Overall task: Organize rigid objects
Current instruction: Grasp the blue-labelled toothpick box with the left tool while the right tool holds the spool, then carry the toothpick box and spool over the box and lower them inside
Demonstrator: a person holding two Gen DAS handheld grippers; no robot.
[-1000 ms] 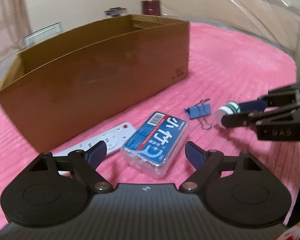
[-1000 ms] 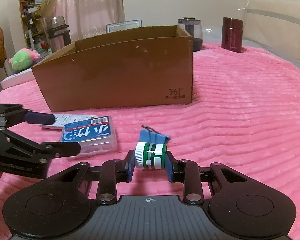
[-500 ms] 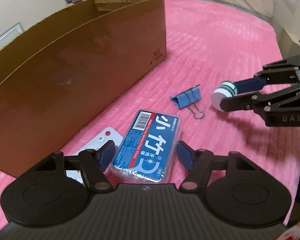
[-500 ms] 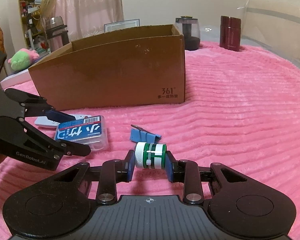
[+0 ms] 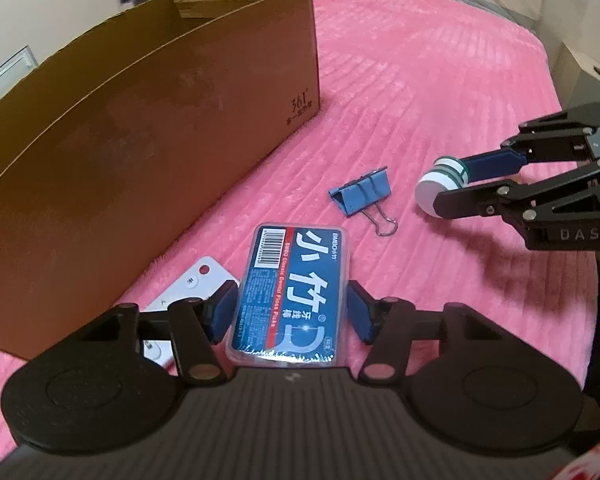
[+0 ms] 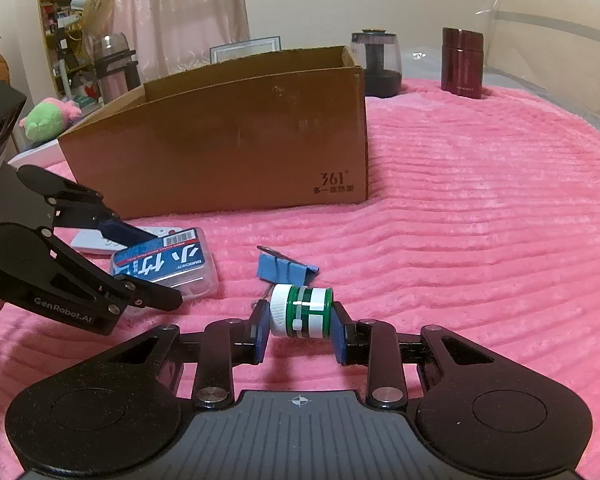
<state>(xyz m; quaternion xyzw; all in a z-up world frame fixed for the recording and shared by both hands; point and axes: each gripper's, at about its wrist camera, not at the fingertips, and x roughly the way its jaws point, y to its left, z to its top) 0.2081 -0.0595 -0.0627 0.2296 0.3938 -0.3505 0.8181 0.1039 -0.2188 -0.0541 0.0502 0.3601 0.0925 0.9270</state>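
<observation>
- My left claw [image 5: 290, 312] now straddles the floss pick case [image 5: 290, 292]; a second ago the case lay ahead of the spread fingers, now it sits between the blue pads. Left pad looks to touch the case edge, right pad just beside it; I cannot tell whether the grip has closed.
- The case lies flat on the pink ribbed blanket [image 6: 480, 216], label up, its near corner overlapping the white remote [image 5: 198, 280], which is closer to the cardboard box [image 5: 140, 152] wall.
- Right claw [image 6: 300, 328] is pinching the green-and-white bottle [image 6: 302, 312] sideways, white cap toward the left pad, same as in the earlier frames. From the left wrist view the bottle [image 5: 440, 192] is clear of the blanket, higher than a second ago.
- Blue binder clip [image 5: 362, 198] rests on the blanket between the case and the bottle, untouched, position unchanged.
- The box stands open-topped behind all items.
</observation>
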